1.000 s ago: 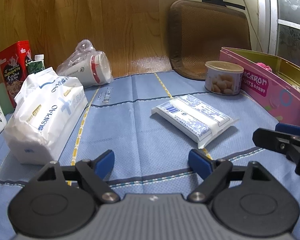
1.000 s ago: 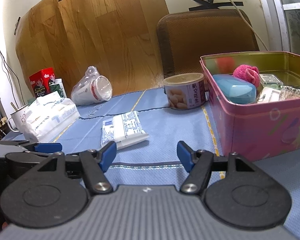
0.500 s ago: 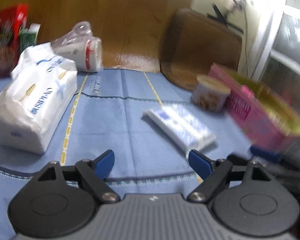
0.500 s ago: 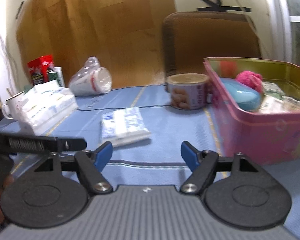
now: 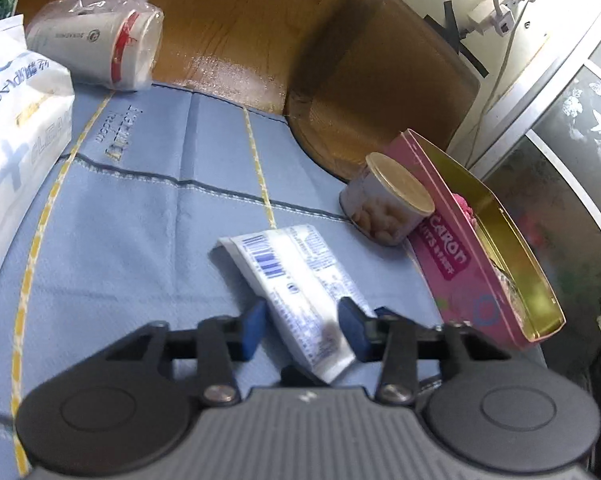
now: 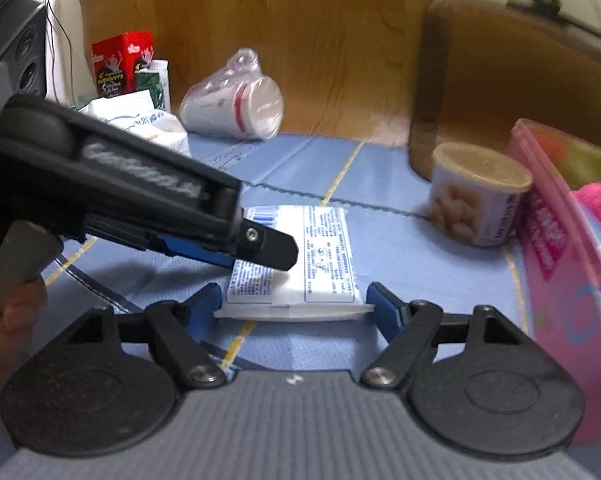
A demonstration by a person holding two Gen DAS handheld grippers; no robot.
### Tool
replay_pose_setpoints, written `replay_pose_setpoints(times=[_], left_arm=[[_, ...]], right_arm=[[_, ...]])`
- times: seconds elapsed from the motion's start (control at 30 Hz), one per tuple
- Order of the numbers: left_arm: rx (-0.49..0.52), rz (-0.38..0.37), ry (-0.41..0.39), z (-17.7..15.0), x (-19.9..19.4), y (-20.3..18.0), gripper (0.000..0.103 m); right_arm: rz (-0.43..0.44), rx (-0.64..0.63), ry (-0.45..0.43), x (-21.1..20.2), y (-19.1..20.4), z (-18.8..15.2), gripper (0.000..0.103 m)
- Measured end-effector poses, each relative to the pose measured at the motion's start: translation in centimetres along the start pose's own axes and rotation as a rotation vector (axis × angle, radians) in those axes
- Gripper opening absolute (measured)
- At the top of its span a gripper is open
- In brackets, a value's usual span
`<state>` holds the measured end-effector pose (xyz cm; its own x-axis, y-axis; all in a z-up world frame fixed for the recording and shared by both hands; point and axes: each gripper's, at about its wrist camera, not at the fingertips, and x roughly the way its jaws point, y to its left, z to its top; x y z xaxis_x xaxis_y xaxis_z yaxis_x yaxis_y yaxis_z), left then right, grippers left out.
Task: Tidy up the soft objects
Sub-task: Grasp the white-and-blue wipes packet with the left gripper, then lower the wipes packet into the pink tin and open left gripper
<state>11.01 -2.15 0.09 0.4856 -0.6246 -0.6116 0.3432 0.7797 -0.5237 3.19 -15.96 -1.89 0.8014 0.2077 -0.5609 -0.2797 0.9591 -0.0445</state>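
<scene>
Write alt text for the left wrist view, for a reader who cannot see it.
The left tool is closing on the near end of a flat white tissue pack lying on a blue cloth. To the right stand a round can and an open pink tin; a big white tissue bag and bagged paper cups lie at the left.

One tissue pack (image 5: pixel 300 280), one can (image 5: pixel 388 200), one tin (image 5: pixel 472 264), two tools (image 5: pixel 300 330).

Blue cloth (image 5: pixel 148 216) carries tissue pack (image 5: pixel 296 280), can (image 5: pixel 388 208), tin (image 5: pixel 468 256)
</scene>
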Motion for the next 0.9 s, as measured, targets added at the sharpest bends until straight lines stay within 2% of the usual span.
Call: replay_pose_setpoints(times=[0.1,0.2,0.3,0.37,0.5,0.57,0.7,0.8,0.9], left_arm=[[0.019,-0.033,-0.039,0.3,-1.5,-2.4,0.036],[0.146,-0.061,-0.094,1.2,-2.4,-7.3,0.036],[0.289,-0.098,-0.113,1.8,-1.3,-12.8,0.037],[0.341,-0.12,-0.09,1.9,0.7,-15.8,0.037],[0.407,-0.137,-0.011,1.5,6.1,-20.6,0.038],[0.441,-0.112,-0.002,1.3,8.2,-22.6,0.038],[0.502,-0.004,-0.041,0.9,10.0,-24.9,0.044],[0.525,0.043,-0.078,0.5,9.4,-25.1,0.056],[0.552,0.109,-0.098,0.1,8.6,-25.1,0.059]], right_arm=[[-0.045,-0.034,-0.107,-2.7,0.3,-0.2,0.081],[-0.117,-0.035,-0.214,-5.8,-1.0,0.2,0.081],[-0.207,-0.003,-0.289,-8.9,-4.0,0.4,0.081],[-0.263,0.032,-0.291,-10.0,-6.4,0.0,0.081],[-0.348,0.126,-0.234,-11.0,-11.4,-1.5,0.081],[-0.396,0.158,-0.207,-10.6,-13.6,-2.0,0.082],[-0.52,0.158,-0.133,-8.9,-16.4,-2.7,0.083],[-0.505,0.223,-0.169,-10.3,-17.2,-3.5,0.083],[-0.476,0.285,-0.249,-12.5,-16.9,-4.3,0.083]])
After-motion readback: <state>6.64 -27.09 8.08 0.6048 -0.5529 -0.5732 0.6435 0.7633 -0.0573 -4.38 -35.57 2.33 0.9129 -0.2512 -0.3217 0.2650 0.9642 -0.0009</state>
